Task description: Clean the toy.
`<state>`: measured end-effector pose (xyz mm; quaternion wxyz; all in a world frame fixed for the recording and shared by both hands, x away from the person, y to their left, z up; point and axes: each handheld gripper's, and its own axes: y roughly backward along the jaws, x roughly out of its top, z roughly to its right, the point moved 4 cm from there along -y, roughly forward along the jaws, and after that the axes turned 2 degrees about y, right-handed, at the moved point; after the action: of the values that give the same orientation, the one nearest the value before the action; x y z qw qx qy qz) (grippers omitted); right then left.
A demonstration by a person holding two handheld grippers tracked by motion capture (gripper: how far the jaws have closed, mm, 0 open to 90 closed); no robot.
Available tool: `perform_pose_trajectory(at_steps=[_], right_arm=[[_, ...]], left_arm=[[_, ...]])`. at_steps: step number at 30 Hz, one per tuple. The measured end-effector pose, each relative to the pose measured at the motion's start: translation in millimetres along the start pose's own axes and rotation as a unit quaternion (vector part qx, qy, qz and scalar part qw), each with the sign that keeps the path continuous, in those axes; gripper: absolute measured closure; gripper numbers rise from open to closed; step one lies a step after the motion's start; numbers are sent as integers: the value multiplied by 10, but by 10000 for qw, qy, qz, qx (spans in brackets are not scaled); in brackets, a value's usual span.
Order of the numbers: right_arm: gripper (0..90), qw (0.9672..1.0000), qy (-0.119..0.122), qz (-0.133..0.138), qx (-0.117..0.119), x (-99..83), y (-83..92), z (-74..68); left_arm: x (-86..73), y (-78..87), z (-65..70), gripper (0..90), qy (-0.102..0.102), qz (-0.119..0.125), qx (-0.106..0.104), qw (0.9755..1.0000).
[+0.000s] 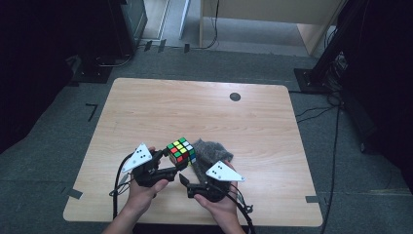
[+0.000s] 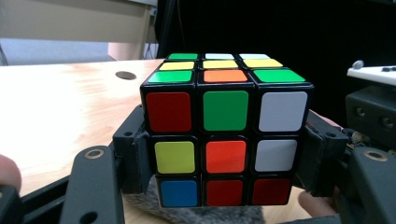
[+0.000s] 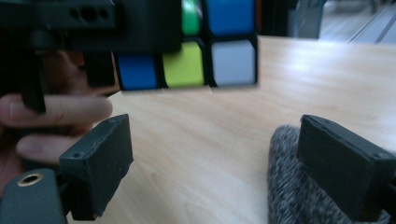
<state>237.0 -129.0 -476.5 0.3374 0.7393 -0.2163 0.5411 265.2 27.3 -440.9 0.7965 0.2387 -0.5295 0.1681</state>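
Observation:
A scrambled colour cube (image 1: pixel 181 150) hangs just above the wooden table (image 1: pixel 146 107), near its front edge. My left gripper (image 1: pixel 176 159) is shut on it. In the left gripper view the cube (image 2: pixel 224 140) sits between the two black jaws, which press on its left and right sides. My right gripper (image 1: pixel 191 181) stands just right of it and lower, with its jaws wide apart. In the right gripper view its pads (image 3: pixel 100 163) have bare table between them. A grey woolly cloth (image 3: pixel 289 186) lies against the inner side of the right-hand jaw. The cube (image 3: pixel 187 60) hangs above.
The grey cloth (image 1: pixel 212 152) lies crumpled on the table behind my right hand, partly under the cube (image 2: pixel 210 215). A small black round hole (image 1: pixel 235 96) marks the far side of the tabletop. Dark stands and cables line the floor around the table.

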Motion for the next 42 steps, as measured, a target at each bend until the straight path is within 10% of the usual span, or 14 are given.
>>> perform_pose_trajectory(at_steps=[15, 30, 35, 42], right_arm=[[315, 9955, 448, 703, -444, 60, 57, -99], [343, 9959, 680, 272, -535, 20, 59, -44], [344, 9971, 562, 86, -505, 4, 66, 43], [343, 9967, 457, -306, -590, 56, 162, 237]], left_arm=[[-52, -90, 73, 333, 450, -127, -315, 9984], [27, -40, -30, 267, 692, -53, -461, 9965], [121, 88, -146, 242, 398, 177, -236, 9988], [115, 161, -180, 245, -728, 56, -62, 9973]])
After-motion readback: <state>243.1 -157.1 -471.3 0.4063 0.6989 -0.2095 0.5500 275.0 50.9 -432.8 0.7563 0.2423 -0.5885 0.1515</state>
